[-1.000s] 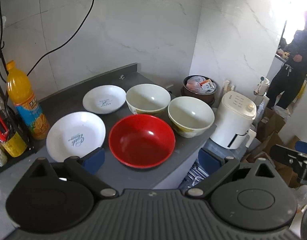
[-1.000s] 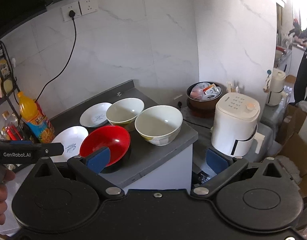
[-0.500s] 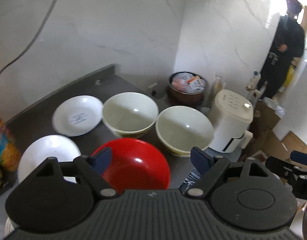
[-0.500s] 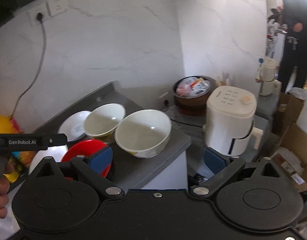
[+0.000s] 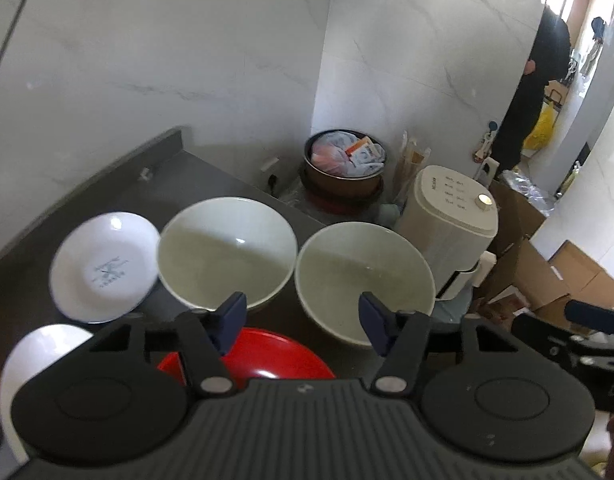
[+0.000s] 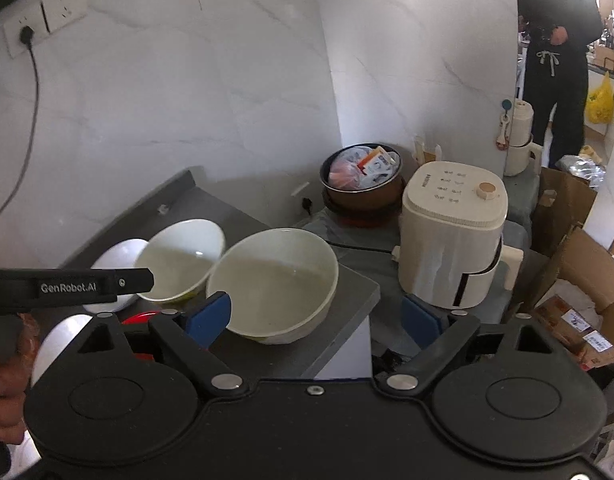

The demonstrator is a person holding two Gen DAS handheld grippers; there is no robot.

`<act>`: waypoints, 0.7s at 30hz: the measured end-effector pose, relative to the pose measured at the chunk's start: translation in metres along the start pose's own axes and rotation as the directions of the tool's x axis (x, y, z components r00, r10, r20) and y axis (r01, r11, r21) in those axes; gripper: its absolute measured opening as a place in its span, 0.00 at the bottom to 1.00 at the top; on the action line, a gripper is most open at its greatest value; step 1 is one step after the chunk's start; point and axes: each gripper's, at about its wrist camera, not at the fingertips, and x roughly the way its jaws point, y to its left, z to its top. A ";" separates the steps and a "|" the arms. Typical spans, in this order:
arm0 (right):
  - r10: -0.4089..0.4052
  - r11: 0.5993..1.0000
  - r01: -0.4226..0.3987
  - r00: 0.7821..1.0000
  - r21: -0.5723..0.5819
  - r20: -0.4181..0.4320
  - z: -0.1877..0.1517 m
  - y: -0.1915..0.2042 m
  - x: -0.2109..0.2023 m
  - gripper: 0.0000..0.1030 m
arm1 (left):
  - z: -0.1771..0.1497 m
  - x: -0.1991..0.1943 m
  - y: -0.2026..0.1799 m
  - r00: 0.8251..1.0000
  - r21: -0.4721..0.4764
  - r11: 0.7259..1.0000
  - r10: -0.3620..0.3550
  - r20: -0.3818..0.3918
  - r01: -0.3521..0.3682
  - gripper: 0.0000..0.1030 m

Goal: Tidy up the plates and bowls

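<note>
Two cream bowls stand side by side on the grey counter [image 5: 155, 200]: the left one [image 5: 227, 248] and the right one [image 5: 363, 276], which is nearest the counter's end. Left of them lies a white plate [image 5: 105, 264]. A second white plate [image 5: 39, 352] and a red bowl [image 5: 259, 360] lie closer, partly hidden by my left gripper [image 5: 303, 320]. That gripper is open and empty above the red bowl's far rim. My right gripper [image 6: 315, 316] is open and empty just short of the right cream bowl [image 6: 275, 280].
A white air fryer [image 5: 451, 232] and a brown pot of bags [image 5: 343, 164] stand on a lower surface past the counter's right end [image 6: 347, 292]. Cardboard boxes [image 6: 579, 280] sit on the floor. A person [image 6: 555, 40] stands in the doorway. A cable [image 6: 27, 92] hangs down the wall.
Both grippers have moved forward and to the right, closer to the cream bowls. The left jaws have narrowed but stay open. The orange bottle has left the view.
</note>
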 end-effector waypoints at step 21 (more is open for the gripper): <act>0.050 0.998 -0.047 0.995 0.038 -0.091 0.008 -0.019 0.085 0.67 | 0.015 0.089 -0.003 0.990 -0.063 0.998 0.009 -0.139 -0.018 0.43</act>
